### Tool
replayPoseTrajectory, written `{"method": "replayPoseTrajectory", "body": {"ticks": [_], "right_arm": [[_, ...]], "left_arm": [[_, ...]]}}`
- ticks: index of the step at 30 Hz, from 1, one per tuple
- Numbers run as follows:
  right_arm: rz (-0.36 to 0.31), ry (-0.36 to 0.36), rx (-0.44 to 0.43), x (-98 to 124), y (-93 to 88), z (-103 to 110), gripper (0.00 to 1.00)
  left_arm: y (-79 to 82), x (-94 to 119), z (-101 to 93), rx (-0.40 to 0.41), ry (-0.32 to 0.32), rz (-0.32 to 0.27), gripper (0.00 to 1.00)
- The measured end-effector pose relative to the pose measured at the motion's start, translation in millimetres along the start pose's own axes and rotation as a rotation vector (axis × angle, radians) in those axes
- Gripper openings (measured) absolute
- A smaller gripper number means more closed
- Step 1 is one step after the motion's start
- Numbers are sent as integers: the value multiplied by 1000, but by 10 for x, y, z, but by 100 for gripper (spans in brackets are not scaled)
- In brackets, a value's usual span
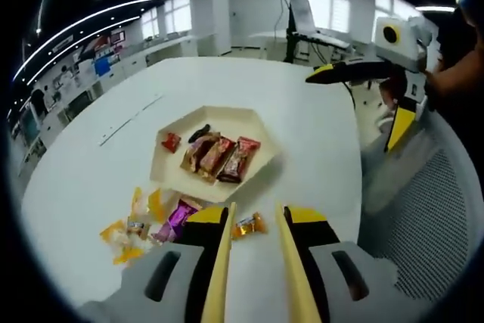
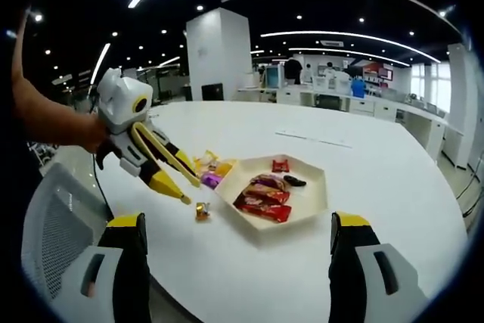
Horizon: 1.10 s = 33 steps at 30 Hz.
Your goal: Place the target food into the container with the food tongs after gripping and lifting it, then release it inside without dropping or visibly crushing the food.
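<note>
Tool, left gripper (image 1: 253, 221): fitted with long yellow food tongs (image 1: 221, 262); the two blades stand slightly parted with nothing between them, tips hovering just above the white table (image 1: 91, 179).
Target food: a small gold-wrapped candy (image 1: 249, 225), lying on the table straight ahead of the tong tips, in line with the gap between the blades; not yet gripped.
Candy axis: its long side runs across the blades rather than along them, so, by my reading, closing the tongs would pinch its twisted ends unless the tool is rolled.
Container: a white hexagonal tray (image 1: 257, 122), just beyond the candy along the tool's forward line, already holding several red-brown wrapped bars (image 1: 219, 158), a small red candy and a dark piece.
Other loose sweets: a purple-wrapped candy (image 1: 180, 217) and a few yellow-wrapped ones (image 1: 144, 206), to the left of the tong tips, near the tray's nearer edge.
Second tool, right gripper (image 2: 238, 251): jaws spread wide and empty, held back over the near table edge, well apart from the candy (image 2: 202, 210).
Nearer hand: the left, whose tong tips (image 2: 184, 199) sit just beside the candy.
Coming move, judged: a short drop and gentle close, then a lift forward into the tray.
</note>
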State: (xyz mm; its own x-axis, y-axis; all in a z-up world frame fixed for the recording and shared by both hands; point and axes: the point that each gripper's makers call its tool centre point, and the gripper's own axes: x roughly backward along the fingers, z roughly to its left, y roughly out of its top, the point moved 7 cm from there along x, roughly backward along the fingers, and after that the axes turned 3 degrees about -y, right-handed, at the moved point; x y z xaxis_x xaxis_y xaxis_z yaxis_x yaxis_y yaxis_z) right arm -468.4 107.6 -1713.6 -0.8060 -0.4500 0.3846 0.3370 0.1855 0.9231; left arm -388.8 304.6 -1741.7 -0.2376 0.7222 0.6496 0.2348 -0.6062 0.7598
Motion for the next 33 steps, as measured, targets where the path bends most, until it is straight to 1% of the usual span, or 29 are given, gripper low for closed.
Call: {"method": "replayPoseTrajectory", "body": {"ticks": [3, 5, 6, 9, 12, 16, 17, 18, 19, 20, 22, 23, 24, 26, 27, 30, 33], "right_arm": [[-2, -5, -4, 4, -1, -6, 99], [-5, -7, -8, 7, 1, -7, 99], [-4, -7, -8, 7, 0, -10, 99], [-5, -7, -10, 7, 1, -10, 99], [-7, -8, -13, 7, 2, -16, 99], [-9, -10, -16, 7, 1, -23, 99], [-11, -9, -18, 7, 2, -22, 99], [-11, -7, -19, 7, 2, -20, 99], [-10, -6, -18, 6, 2, -17, 99], [-9, -6, -16, 6, 0, -16, 99], [-9, -4, -15, 6, 1, -11, 99], [-9, -5, -14, 6, 1, -13, 99], [-8, -8, -14, 8, -1, -19, 99], [-13, -10, -21, 13, 3, -19, 99], [-13, -11, -21, 14, 2, -21, 99], [-15, -12, -24, 14, 4, -26, 99], [-16, -12, -25, 15, 5, -26, 99]], "left_arm": [[-25, -60, -21, -12, 3, 7, 25], [-40, -99, -26, -7, 1, 12, 25], [-53, -118, -16, -10, 14, 18, 25], [-119, -177, 26, 2, 47, 52, 26], [-168, -218, 33, 30, 48, 67, 26], [-226, -267, 15, 51, 53, 70, 26], [-267, -296, 6, 50, 58, 84, 26], [-282, -307, 1, 44, 60, 84, 26], [-267, -309, 7, 31, 65, 67, 26], [-262, -305, 15, 40, 69, 70, 26], [-266, -319, 69, 56, 98, 78, 25], [-272, -326, 71, 71, 92, 78, 25], [-279, -334, 63, 68, 90, 80, 25], [-311, -346, 22, 41, 79, 97, 23], [-293, -338, 14, 43, 81, 81, 22], [-303, -348, 1, 52, 83, 81, 19], [-298, -338, -2, 78, 80, 78, 17]]}}
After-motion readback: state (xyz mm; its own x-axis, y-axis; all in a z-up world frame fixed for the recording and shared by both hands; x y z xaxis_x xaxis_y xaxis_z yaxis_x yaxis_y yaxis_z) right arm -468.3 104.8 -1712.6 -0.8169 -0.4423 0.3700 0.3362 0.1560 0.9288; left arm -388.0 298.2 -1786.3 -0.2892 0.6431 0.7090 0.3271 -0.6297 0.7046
